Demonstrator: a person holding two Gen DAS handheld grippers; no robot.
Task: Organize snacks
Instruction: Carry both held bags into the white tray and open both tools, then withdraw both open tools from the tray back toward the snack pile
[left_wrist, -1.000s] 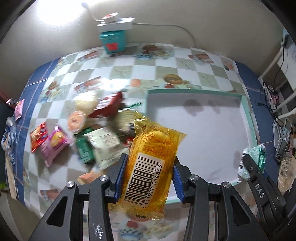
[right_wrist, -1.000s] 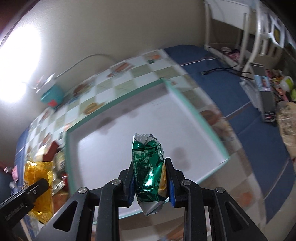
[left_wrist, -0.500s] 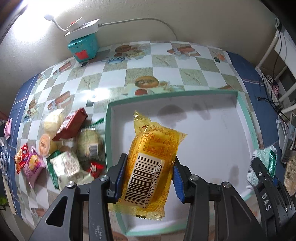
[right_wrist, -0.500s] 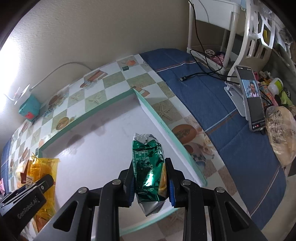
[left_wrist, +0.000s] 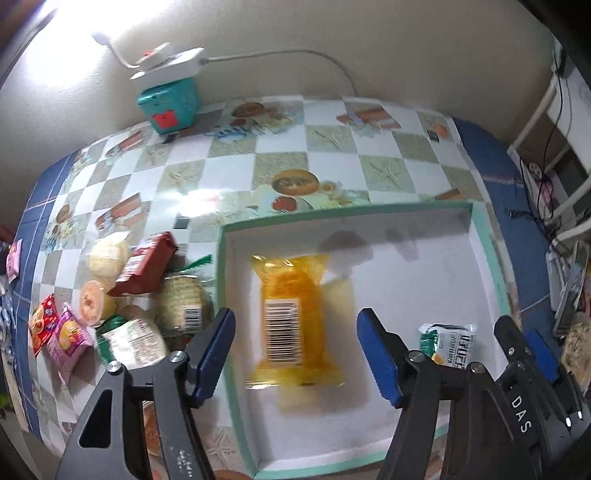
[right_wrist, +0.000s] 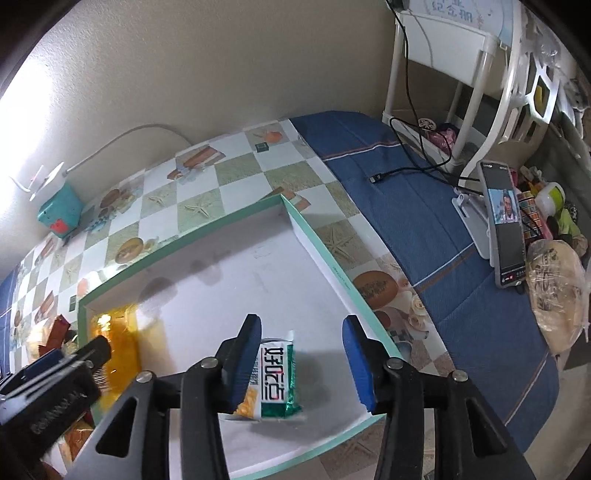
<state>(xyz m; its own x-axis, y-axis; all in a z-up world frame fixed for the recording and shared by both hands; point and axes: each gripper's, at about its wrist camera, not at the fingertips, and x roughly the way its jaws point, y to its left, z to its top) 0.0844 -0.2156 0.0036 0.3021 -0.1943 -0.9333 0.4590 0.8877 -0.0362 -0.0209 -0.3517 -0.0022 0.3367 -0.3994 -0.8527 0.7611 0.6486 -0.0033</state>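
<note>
While both grippers' jaws are opening, the left gripper (left_wrist: 295, 354) and right gripper (right_wrist: 301, 363) hold nothing: the yellow pack (left_wrist: 293, 314) and green pack (right_wrist: 275, 380) seem, though blurred, to lie in the tray (left_wrist: 495, 266). The pile (left_wrist: 147, 295) (at nine o'clock of the tray) remains.

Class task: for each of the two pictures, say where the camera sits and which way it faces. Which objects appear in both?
Left wrist: rides on the left gripper, facing steeply down at the yellow packet in the white tray; jaws opening, packet untouched.
Right wrist: rides on the right gripper, facing down at the green packet; jaws opening.
Shared: tray, both packets, teal box, each other's gripper.
</note>
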